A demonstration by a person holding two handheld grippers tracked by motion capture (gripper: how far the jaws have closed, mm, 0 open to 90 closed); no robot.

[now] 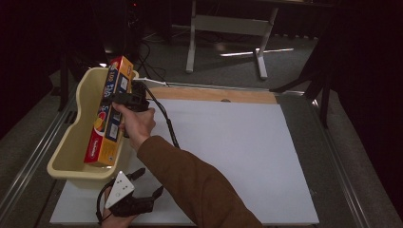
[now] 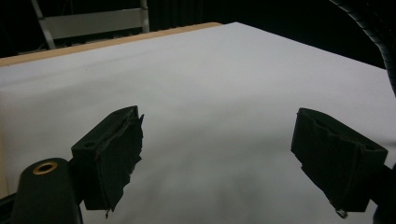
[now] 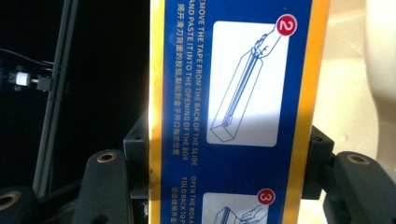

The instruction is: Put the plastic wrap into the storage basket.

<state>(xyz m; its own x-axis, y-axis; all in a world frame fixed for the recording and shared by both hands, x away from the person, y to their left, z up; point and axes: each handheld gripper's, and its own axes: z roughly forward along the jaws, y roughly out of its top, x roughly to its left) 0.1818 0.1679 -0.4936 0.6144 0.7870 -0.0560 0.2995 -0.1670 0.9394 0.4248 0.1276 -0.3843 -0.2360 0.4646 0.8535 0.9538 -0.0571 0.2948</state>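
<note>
Box trouble is your main risk here: the long blue-and-yellow carton stands tilted over the cream tub at about nine o'clock on the table, its lower end down inside near the front wall and its top leaning out past the far rim. Your right gripper is clamped across its narrow faces, and in the right gripper view the pads squeeze both yellow edges. Let go with the carton this steep and it could tip across the rim, or slide and jam on end. Squeeze harder and the thin card may buckle. Your left gripper, jaws apart and holding nothing, rests at seven o'clock on the white sheet, just beside the tub; a nudge there could shift it.
</note>
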